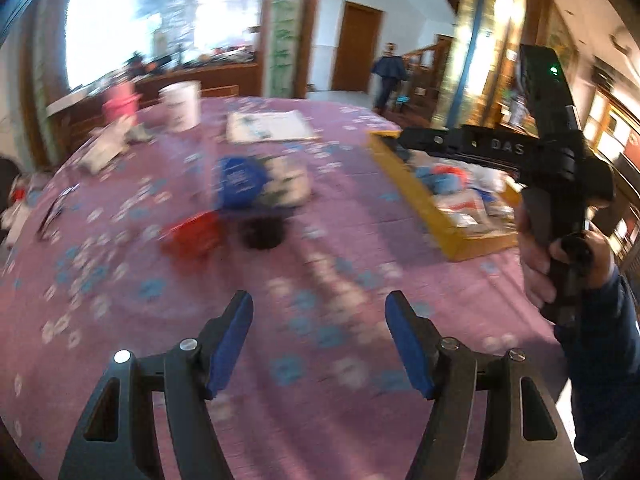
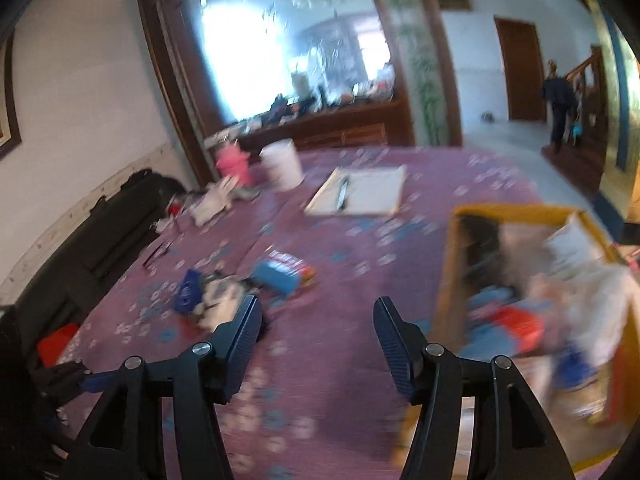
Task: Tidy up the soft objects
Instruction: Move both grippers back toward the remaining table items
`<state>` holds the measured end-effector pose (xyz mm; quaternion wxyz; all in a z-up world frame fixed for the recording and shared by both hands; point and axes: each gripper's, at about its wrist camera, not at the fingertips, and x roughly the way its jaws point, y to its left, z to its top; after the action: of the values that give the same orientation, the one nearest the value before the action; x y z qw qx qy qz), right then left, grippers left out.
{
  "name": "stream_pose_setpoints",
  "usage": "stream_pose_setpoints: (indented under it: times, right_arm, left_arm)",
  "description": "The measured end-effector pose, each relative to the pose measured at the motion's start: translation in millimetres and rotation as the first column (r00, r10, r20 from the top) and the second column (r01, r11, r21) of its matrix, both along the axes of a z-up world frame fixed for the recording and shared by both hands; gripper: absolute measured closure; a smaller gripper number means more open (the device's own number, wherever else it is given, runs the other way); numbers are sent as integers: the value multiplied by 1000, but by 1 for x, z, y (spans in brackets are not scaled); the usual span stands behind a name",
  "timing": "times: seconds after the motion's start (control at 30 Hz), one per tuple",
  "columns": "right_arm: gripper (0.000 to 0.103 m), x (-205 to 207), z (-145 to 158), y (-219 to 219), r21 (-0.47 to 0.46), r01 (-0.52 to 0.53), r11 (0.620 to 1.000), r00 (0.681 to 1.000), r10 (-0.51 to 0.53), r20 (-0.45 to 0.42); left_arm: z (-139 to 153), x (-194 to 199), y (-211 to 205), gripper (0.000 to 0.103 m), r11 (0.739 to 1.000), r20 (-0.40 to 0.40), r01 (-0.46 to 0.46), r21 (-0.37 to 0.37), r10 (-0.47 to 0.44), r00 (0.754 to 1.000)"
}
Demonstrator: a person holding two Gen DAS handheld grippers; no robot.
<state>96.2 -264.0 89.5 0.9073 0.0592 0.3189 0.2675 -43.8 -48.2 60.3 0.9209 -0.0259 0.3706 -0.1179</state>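
- Beyond both sets of fingers, a purple flowered tablecloth (image 1: 320, 280) spreads across the table.
- Right of the right gripper (image 2: 316, 332), a yellow box (image 2: 448, 272) already holds soft things.
- Ahead and left of the left gripper (image 1: 319, 332), a loose pile (image 1: 244, 200) waits: blue, red, white and dark pieces.
- Both grippers stand wide open, holding nothing.
- Likely step: reaching for another piece; next, close on one softly.
- Only "DAS" is readable, on the right gripper's body; other labels blur.

- My left gripper (image 1: 319, 344) has its jaws spread wide, holding nothing.
- My right gripper (image 2: 318, 344) is likewise agape and empty.
- My right hand (image 1: 568, 256) grips its handle.
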Motion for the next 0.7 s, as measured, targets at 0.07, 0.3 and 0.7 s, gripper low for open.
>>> stream_pose_setpoints:
  times: [0.07,0.3,0.7]
  right_arm:
    - [41,10,-11,22,-28,1,1000,1000,-1,-28]
    - [41,33,-53,30,-26,26,999,993,-29,-115]
    - [41,30,-56,28,-15,-6,1000,995,5,-104]
  left_arm:
    - [-3,-1,20,35,999,-12,-41,-7,41,999]
    - [-3,8,75,21,990,-11,-133,54,134,991]
    - [-21,105,65,19,929,-82,154,336,-134,988]
